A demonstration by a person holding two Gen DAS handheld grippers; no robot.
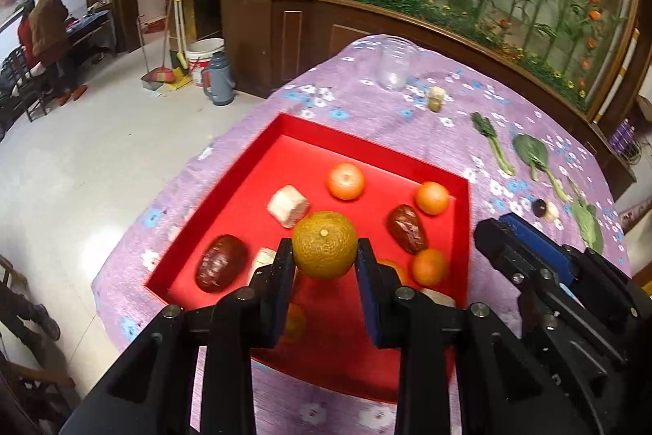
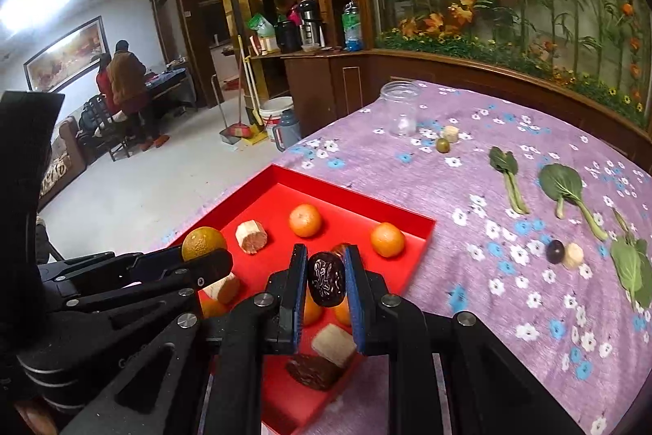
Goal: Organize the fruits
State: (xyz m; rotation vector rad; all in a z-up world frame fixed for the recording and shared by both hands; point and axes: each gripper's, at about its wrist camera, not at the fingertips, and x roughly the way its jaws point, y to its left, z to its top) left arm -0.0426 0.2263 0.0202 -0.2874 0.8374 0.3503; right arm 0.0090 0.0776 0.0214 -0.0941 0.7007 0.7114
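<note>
- Fingers (image 1: 285, 263) of the left gripper (image 1: 325, 251) are closing on a greenish-yellow mandarin (image 1: 324, 244), holding it in the air above the red tray (image 1: 293, 127).
- Fingers (image 2: 299, 272) of the right gripper (image 2: 324, 274) are pinching a dark wrinkled date (image 2: 326, 284), likewise raised over the tray's near end.
- Lying in the tray: three small orange mandarins, for example one at the far side (image 1: 345, 181), two further dates (image 1: 220, 269), and pale cut chunks (image 1: 287, 206), perhaps sugarcane; more pieces are partly hidden beneath the fingers.
- Resting on the bench (image 2: 509, 312), outside the tray: an empty glass jar (image 2: 401, 109), a small green fruit (image 2: 442, 145) touching a pale chunk, a dark round fruit (image 2: 555, 251) beside another chunk, and several green leaves (image 2: 562, 186).
- Judged progress: sorting appears partway; most fruit is sitting mixed in the tray, two pieces are in hand, and no grouping is evident yet.
- Clearance: the tray's raised walls are bounding any low sideways move; the two grippers are working near each other, so crossing paths risks contact. Broad open cloth is lying to the right of the tray, and the bench edge is dropping off just beyond the tray's left wall.
</note>
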